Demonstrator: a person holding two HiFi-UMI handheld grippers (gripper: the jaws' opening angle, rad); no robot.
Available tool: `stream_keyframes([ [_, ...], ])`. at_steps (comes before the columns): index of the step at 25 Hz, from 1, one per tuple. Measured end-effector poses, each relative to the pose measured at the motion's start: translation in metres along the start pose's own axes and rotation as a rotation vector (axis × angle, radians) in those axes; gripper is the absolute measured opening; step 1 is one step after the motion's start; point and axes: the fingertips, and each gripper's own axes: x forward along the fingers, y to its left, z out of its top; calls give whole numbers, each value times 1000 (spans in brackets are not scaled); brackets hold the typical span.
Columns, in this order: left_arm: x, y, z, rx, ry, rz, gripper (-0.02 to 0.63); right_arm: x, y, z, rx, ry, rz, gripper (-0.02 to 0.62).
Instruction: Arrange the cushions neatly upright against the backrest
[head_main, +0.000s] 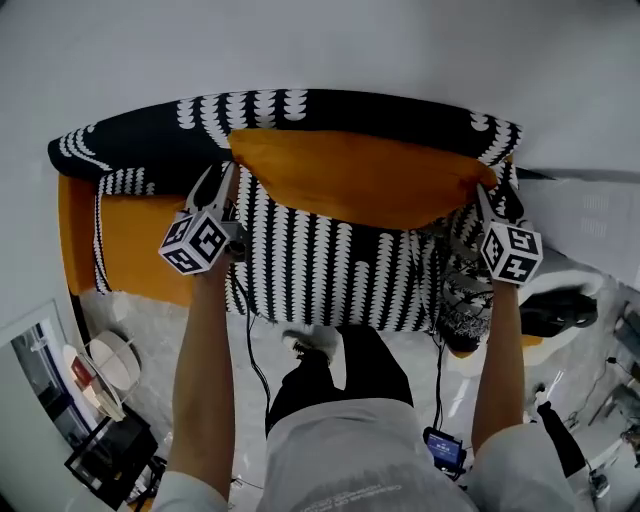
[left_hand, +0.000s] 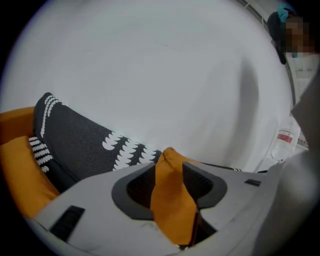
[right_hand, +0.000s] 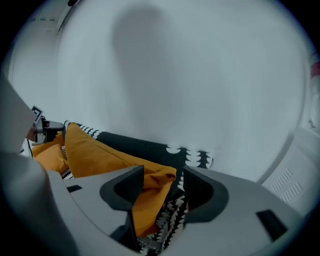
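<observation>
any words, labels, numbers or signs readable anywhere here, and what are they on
Nothing here reads clearly.
Pale print on the person's shirt: too small to read.
Red and white label, left gripper view: blurred.
Small device with a blue screen: too small to read.
Square markers on each gripper's cube: patterns only, no letters.

On the sofa (head_main: 78, 235) are one orange cushion (head_main: 360, 180) and one patterned throw (head_main: 330, 270), and at its backrest two tools: left tool (head_main: 221, 178), right tool (head_main: 486, 198).
</observation>
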Motion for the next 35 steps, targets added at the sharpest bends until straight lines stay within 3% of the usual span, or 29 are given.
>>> stream_keyframes([
  [4, -35, 4, -15, 46, 43, -11, 190, -18, 9, 14, -53, -13, -18, 225],
  [9, -97, 26, -30, 110, 79, 58, 190, -50, 51, 28, -135, -7, -87, 224],
  [11, -126, 32, -33, 157, 77, 87, 187, -59, 75, 36, -170, -24, -70, 224],
  [13, -163, 39, -40, 195, 68, 131, 137, -70, 104, 38, -238, -27, -15, 219],
  [14, -183, 43, -43, 204, 61, 155, 86, -77, 119, 39, -274, -29, 12, 168],
  [16, -227, 51, -45, 209, 42, 190, 54, -92, 153, 47, -329, -41, 62, 2],
  [18, -272, 56, -44, 208, 23, 190, 5, -109, 196, 58, -363, -53, 145, 2],
  [21, -343, 62, -42, 192, -24, 198, 3, -137, 277, 77, -441, -103, 287, 2],
  [28, -499, 106, -38, 227, -68, 388, 3, -235, 490, 85, -597, -224, 581, 2],
  [35, -635, 146, -34, 226, -181, 504, 3, -333, 633, 71, -706, -292, 742, 2],
])
